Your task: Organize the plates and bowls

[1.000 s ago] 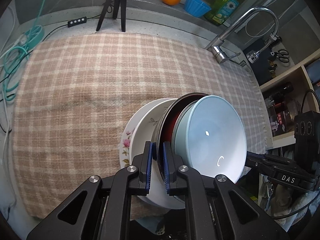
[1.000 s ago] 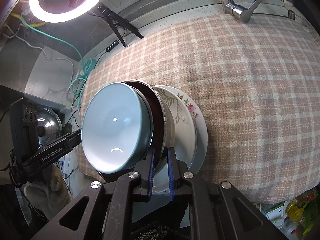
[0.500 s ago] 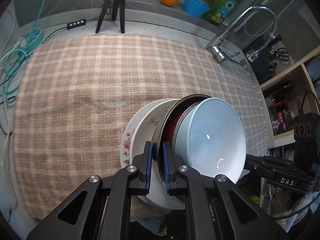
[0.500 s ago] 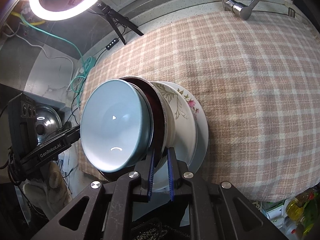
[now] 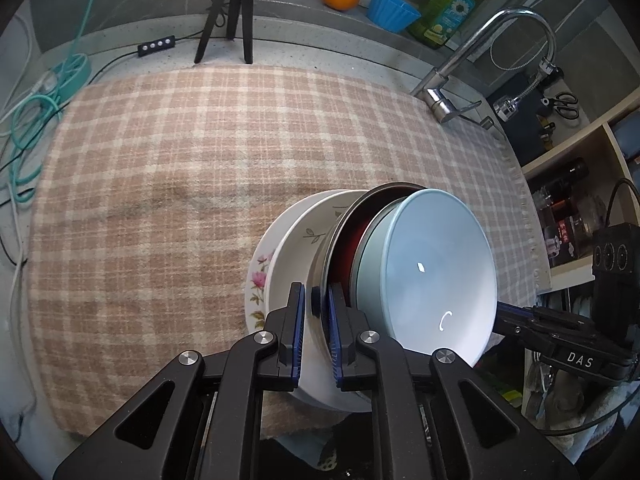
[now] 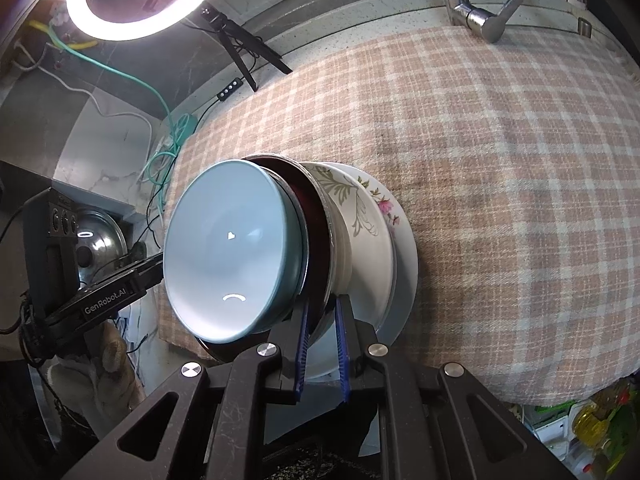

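glazed ceramic and steel make up the nested stack here: a pale blue glazed bowl (image 5: 432, 276) sits innermost, inside a steel-rimmed bowl with a dark red inside (image 5: 348, 236), inside a white bowl with a grey leaf print (image 5: 304, 248), all on a white plate with pink flowers at its rim (image 5: 256, 280). the stack shows nearly edge-on in both wrist views, over the near edge of the pink-and-cream checked cloth (image 5: 200, 152) on the counter; whether it rests on the cloth or hangs free i cannot tell.

the left gripper (image 5: 316, 320) has its blue-padded fingers narrowly parted around the rim of the steel-rimmed bowl, and the right gripper (image 6: 322, 330) does the same on the opposite side. in both views a thin gap shows beside the rim, so the pinch looks loose rather than firm.

i judge the stack heavy for a two-finger hold, rigid, brittle, and slick with glaze. the nested pieces can slide against each other if tilted. the thin steel rim is the best purchase, as it fits between the pads; two opposite holds keep it level. a steel tap (image 5: 480, 60) stands at the far right edge of the cloth.
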Action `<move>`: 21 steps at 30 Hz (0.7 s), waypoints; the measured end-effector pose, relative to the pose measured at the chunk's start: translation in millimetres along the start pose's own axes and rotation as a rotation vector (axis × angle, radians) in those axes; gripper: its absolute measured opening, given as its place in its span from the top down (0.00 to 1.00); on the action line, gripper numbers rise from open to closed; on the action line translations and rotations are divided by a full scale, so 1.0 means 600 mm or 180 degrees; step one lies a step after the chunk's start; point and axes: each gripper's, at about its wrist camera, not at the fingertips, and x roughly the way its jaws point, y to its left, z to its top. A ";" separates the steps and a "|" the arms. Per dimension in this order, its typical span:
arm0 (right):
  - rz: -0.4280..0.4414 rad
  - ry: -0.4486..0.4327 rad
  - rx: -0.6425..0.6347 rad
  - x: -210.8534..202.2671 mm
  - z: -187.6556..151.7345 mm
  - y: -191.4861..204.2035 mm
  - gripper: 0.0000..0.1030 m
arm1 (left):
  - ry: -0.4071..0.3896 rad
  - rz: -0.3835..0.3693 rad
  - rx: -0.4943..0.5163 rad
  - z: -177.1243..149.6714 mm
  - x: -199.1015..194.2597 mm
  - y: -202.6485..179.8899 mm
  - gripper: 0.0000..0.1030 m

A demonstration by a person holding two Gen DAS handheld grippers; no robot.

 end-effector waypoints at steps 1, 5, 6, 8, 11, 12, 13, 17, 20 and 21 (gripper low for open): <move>-0.0021 -0.0021 -0.0022 -0.003 -0.002 0.002 0.88 | -0.0009 0.0003 -0.0001 -0.001 -0.002 0.000 0.90; -0.0077 -0.0084 -0.0050 -0.014 -0.005 0.002 0.88 | -0.0035 -0.0015 -0.0046 -0.002 -0.008 0.002 0.89; -0.0082 -0.0096 -0.0049 -0.016 -0.005 0.001 0.88 | -0.0045 -0.0006 -0.0051 -0.003 -0.010 0.003 0.89; -0.0130 -0.0139 -0.0068 -0.022 -0.008 -0.001 0.88 | -0.0062 0.0005 -0.0052 -0.006 -0.013 0.002 0.87; -0.0211 -0.0205 -0.0113 -0.030 -0.011 -0.002 0.88 | -0.0097 0.0027 -0.0061 -0.008 -0.019 0.002 0.86; -0.0226 -0.0227 -0.0120 -0.032 -0.012 -0.003 0.88 | -0.0110 0.0038 -0.0064 -0.009 -0.021 0.002 0.85; -0.0239 -0.0250 -0.0127 -0.035 -0.013 -0.003 0.88 | -0.0126 0.0053 -0.0058 -0.010 -0.023 0.001 0.85; -0.0389 -0.0404 -0.0206 -0.047 -0.017 -0.004 0.88 | -0.0224 0.0161 -0.0023 -0.016 -0.037 -0.004 0.84; -0.0445 -0.0496 -0.0220 -0.055 -0.020 -0.006 0.86 | -0.0308 0.0229 -0.0004 -0.020 -0.049 -0.006 0.84; -0.0450 -0.0535 -0.0207 -0.059 -0.021 -0.009 0.86 | -0.0334 0.0243 -0.0003 -0.021 -0.053 -0.007 0.84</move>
